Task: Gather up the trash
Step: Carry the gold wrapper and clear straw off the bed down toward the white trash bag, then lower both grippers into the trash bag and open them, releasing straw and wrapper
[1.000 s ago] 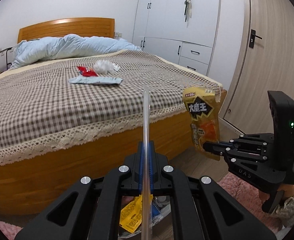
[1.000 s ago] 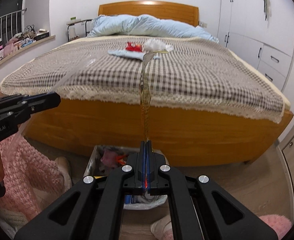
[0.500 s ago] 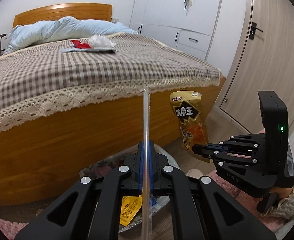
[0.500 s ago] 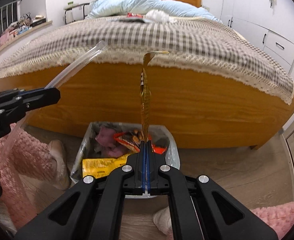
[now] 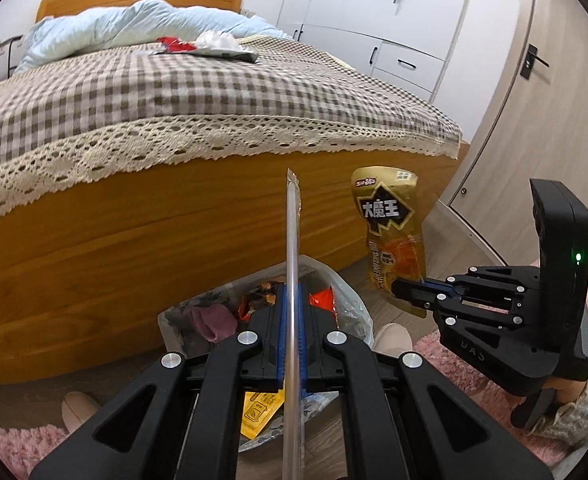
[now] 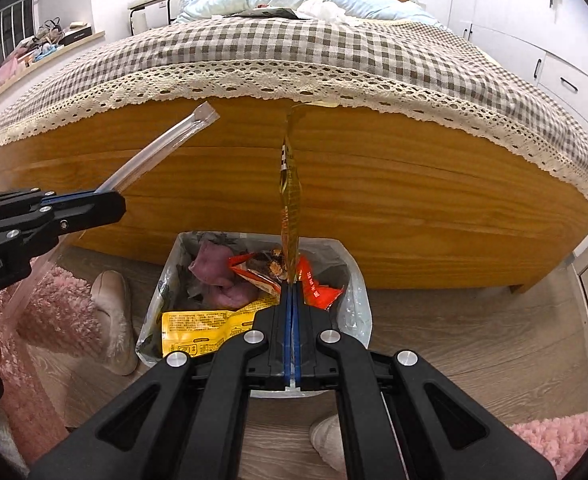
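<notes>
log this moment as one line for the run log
left gripper: shut on clear wrapper | right gripper: shut on gold snack bag | both over trash bin

My left wrist view looks forward along left gripper (image 5: 292, 300), low, near bed (image 5: 142, 216) footboard, facing headboard and wardrobe (image 5: 377, 12). Right gripper (image 5: 397, 290) enters at its right edge. My right wrist view sits similarly low, aimed squarely at footboard, tilted slightly downward over trash bin (image 6: 162, 280); left gripper (image 6: 114, 204) enters at left. Both views share bed, bin, floor (image 6: 473, 340). Bin probably closest; fisheye distortion blurs judgement.
</notes>
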Motion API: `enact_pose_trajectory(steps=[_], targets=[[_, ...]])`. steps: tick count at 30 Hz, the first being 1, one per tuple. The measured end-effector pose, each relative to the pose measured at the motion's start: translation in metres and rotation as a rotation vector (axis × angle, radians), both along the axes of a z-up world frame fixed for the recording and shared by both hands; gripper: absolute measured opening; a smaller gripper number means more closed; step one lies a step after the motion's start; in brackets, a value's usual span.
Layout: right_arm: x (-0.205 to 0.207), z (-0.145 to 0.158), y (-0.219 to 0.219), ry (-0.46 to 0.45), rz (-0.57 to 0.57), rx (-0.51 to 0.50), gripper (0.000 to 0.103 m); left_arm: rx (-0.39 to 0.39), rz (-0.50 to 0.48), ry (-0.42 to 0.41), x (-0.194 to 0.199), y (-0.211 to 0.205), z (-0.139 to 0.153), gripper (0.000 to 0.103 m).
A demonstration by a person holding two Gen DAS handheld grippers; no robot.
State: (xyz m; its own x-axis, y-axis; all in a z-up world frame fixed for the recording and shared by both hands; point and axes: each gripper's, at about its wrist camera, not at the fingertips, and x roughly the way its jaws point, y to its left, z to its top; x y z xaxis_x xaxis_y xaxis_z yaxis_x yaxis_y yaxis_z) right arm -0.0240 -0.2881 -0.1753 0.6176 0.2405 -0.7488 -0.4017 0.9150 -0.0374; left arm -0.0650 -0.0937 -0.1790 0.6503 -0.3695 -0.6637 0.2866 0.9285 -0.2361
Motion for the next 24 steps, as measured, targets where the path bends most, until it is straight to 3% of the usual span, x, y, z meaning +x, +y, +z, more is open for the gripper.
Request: enact_pose_trajectory(steps=[10,24], targets=[[0.004,-0.004,-0.001,0.011,-0.009,0.0,0.001,0.022,0.007,0.011,0.005,-0.001,-0.005,0.002],[0.009,-0.01,0.011,0.016,0.015,-0.019,0.001,0.049,0.093,0.078,0.011,0.027,-0.032,0.002]])
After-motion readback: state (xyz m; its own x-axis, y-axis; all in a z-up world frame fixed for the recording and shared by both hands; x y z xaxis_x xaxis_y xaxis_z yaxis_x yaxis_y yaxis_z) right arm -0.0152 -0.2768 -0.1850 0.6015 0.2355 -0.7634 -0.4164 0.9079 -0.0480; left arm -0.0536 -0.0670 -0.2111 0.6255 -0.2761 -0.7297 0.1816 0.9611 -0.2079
